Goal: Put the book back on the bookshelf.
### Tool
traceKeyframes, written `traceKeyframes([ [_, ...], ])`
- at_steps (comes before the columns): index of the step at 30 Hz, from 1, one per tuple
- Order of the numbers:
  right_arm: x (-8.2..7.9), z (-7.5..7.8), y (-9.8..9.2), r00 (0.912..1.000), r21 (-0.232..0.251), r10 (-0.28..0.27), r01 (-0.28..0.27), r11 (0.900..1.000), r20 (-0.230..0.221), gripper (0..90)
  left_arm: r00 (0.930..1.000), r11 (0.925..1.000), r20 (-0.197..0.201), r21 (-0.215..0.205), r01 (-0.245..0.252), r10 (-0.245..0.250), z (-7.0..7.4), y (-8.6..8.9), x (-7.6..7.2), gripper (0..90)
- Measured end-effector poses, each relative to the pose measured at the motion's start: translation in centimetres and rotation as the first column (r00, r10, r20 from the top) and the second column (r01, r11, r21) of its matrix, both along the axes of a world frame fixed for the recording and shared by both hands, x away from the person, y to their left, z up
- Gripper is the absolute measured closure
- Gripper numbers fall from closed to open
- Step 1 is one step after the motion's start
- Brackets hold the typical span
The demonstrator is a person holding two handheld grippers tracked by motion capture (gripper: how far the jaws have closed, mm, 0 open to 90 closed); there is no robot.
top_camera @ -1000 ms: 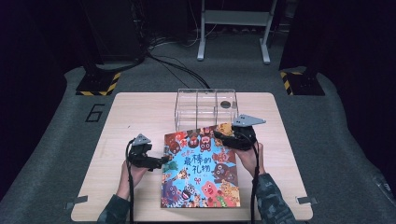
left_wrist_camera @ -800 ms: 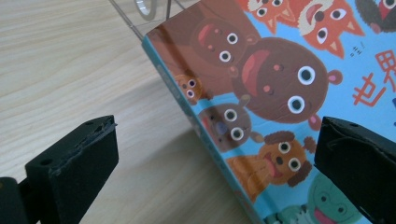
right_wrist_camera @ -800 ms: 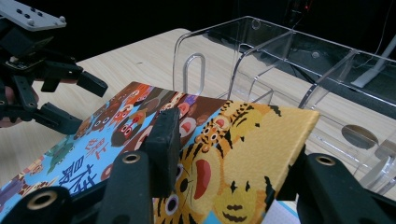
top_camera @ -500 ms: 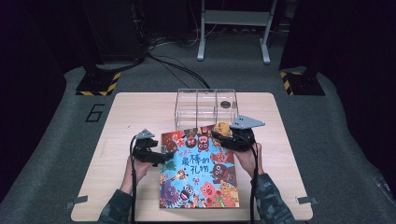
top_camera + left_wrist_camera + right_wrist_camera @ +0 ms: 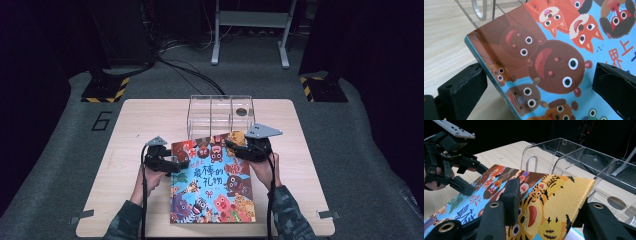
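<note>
right gripper [image 5: 544, 202] clamping book [image 5: 212, 182] corner, left gripper [image 5: 536, 82] apparently open

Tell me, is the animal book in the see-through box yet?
Not yet. Done: the right tool is clamped on the book at its far corner, which looks lifted. In hand: the left tool straddles the other far corner. Left: getting the book, probably, into the clear box.

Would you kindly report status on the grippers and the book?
Right gripper shut on book corner. Left gripper jaws open astride opposite corner. Clear divided box directly ahead.
</note>
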State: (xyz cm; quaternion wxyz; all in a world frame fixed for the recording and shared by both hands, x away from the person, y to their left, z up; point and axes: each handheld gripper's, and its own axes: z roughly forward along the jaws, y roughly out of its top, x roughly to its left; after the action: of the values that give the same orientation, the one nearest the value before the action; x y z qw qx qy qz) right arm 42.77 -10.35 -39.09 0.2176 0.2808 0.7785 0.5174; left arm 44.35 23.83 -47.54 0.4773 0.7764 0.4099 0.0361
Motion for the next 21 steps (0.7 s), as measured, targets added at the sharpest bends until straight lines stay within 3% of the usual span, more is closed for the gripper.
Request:
traceKeyframes([
  [2,0.0,0.0,-0.1,1.0,0.0,0.001,-0.001,1.0,-0.006,52.9,0.9997,0.9995,-0.025,-0.032,-0.005,0.004,-0.2,-0.1,0.2,0.0],
  [6,0.4,-0.4,-0.3,0.9997,0.019,0.001,0.0,1.0,-0.025,52.9,0.9995,0.9998,-0.029,-0.015,0.011,-0.011,0.0,-0.2,0.4,0.0],
  [10,0.8,-0.8,-0.6,0.997,0.046,-0.003,0.007,0.999,-0.077,52.8,0.9995,0.9999,-0.028,-0.002,0.015,-0.015,0.0,-0.2,0.5,0.5],
  [11,1.0,-0.9,-0.7,0.9939,0.059,-0.009,0.015,0.998,-0.11,52.8,0.9996,0.9998,-0.025,-0.009,0.017,-0.017,-0.1,-0.1,0.6,0.8],
  [16,1.6,-1.2,-0.8,0.9876,0.068,-0.013,0.024,0.997,-0.157,52.7,0.9992,0.9984,-0.037,-0.055,0.013,-0.015,-0.2,0.3,0.6,2.7],
  [19,1.8,-1.1,-0.8,0.9834,0.066,-0.018,0.031,0.997,-0.181,52.8,0.9994,0.9983,-0.029,-0.057,0.015,-0.017,-0.1,0.6,0.5,3.4],
  [21,2.0,-1.2,-0.9,0.9742,0.068,-0.032,0.048,0.997,-0.223,52.7,0.9998,0.9985,-0.014,-0.053,0.012,-0.013,0.2,0.6,0.3,3.8],
])
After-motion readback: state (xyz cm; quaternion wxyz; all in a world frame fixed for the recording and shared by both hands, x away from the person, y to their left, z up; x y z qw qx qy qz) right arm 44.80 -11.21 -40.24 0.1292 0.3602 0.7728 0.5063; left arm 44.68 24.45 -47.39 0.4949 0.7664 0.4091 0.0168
